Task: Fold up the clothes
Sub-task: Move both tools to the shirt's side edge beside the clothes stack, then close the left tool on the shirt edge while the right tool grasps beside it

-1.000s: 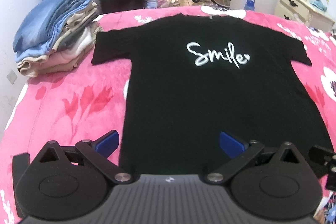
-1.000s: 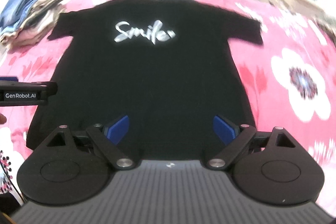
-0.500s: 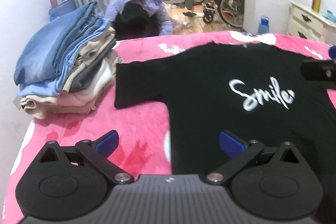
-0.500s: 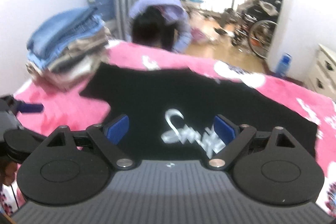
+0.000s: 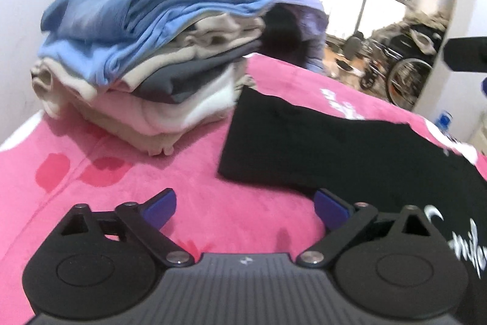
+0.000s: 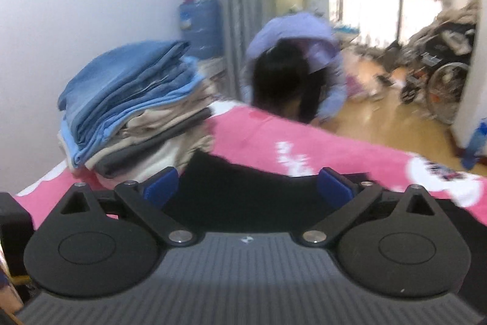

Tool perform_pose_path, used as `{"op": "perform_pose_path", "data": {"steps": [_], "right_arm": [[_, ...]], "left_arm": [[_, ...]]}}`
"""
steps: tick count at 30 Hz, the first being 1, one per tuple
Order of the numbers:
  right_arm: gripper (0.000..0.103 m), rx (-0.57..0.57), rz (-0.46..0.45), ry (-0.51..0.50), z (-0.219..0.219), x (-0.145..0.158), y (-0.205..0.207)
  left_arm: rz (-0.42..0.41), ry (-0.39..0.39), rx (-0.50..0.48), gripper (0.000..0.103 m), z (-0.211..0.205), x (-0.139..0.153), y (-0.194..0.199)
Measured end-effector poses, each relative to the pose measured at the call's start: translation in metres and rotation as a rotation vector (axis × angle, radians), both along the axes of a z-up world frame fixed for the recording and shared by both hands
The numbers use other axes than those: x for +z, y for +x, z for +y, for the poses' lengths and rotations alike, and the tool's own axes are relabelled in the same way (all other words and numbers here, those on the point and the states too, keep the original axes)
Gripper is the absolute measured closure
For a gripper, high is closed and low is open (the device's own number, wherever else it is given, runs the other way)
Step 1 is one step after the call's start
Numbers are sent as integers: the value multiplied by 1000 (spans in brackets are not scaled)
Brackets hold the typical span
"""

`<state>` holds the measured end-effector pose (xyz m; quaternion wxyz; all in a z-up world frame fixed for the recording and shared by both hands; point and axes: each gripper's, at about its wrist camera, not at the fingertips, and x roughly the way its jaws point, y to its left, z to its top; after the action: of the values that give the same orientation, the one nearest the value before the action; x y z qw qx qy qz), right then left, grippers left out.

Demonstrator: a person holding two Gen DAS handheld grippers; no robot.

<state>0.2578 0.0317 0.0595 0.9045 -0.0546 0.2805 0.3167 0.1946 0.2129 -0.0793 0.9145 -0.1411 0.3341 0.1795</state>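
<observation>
A black T-shirt (image 5: 350, 148) with white "Smile" lettering lies flat on the pink flowered bedspread (image 5: 106, 172). Its left sleeve (image 5: 258, 136) points toward the folded pile. My left gripper (image 5: 245, 203) is open, low over the pink cover just left of that sleeve, with nothing between its blue pads. In the right wrist view the shirt (image 6: 249, 191) shows as a dark band near the collar edge, and my right gripper (image 6: 248, 185) hovers open over it, empty. Part of the right gripper's body shows at the left wrist view's right edge.
A tall pile of folded clothes (image 5: 146, 51), blue on top and beige and grey below, stands on the bed's far left corner (image 6: 131, 108). A person in a lilac top (image 6: 292, 75) bends down beyond the bed. A wheelchair (image 6: 444, 81) stands by the window.
Both grippers have moved forward and leftward from the shirt's hem to its top. The left one now faces the left sleeve and the pile. Both stayed open.
</observation>
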Motion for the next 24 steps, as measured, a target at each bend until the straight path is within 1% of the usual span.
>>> {"op": "perform_pose_path", "data": {"steps": [3, 5, 7, 10, 11, 12, 15, 16, 17, 18, 19, 20, 21, 22, 23, 24], "right_arm": [[7, 30, 11, 2, 25, -7, 13], [8, 47, 11, 4, 39, -9, 21], [8, 61, 12, 6, 50, -10, 27], [10, 77, 41, -18, 63, -19, 38], [11, 83, 52, -27, 67, -22, 42], [16, 88, 63, -36, 72, -26, 45], [25, 105, 97, -64, 85, -36, 56], [28, 110, 109, -74, 89, -39, 60], [34, 116, 120, -83, 93, -42, 63], [38, 121, 131, -92, 98, -46, 67], [41, 127, 143, -102, 102, -49, 70], [46, 131, 154, -112, 106, -51, 73], [49, 137, 167, -122, 110, -53, 75], [50, 149, 184, -133, 115, -55, 77], [53, 161, 203, -144, 120, -57, 80], [54, 171, 224, -155, 125, -60, 82]], "left_arm": [[-5, -39, 52, 18, 14, -12, 13], [4, -60, 86, 28, 20, -21, 21], [11, -85, 113, 32, 26, -29, 27], [-5, -99, 128, 33, 29, -33, 30], [-10, -100, 127, 34, 28, -34, 31], [-9, -99, 129, 34, 28, -35, 32], [-7, -85, 136, 41, 23, -37, 35], [-4, -73, 134, 45, 21, -38, 37], [-1, -61, 132, 51, 19, -38, 39], [0, -46, 134, 55, 17, -39, 40], [1, -28, 139, 63, 16, -40, 40], [0, -6, 139, 70, 14, -41, 41], [-3, 19, 133, 73, 12, -42, 41], [-9, 37, 127, 80, 11, -43, 42], [-16, 48, 120, 91, 10, -43, 42], [-23, 54, 111, 96, 9, -43, 43]]}}
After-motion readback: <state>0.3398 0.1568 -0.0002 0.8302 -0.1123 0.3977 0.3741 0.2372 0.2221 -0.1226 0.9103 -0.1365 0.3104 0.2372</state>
